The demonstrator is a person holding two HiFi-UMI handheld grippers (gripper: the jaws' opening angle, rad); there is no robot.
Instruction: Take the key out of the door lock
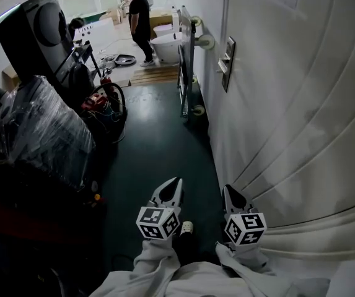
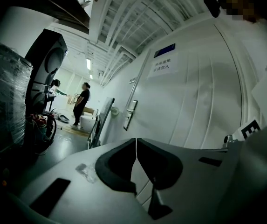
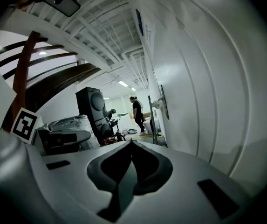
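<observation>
Both our left claw (image 1: 176,183) and right claw (image 1: 227,189) are pressed together and empty, well apart from the door lock (image 1: 227,64) up the white door (image 1: 301,104) on our right; the key is too small to make out. We should close in along it, then spread one claw squarely at the lock before pinching
</observation>
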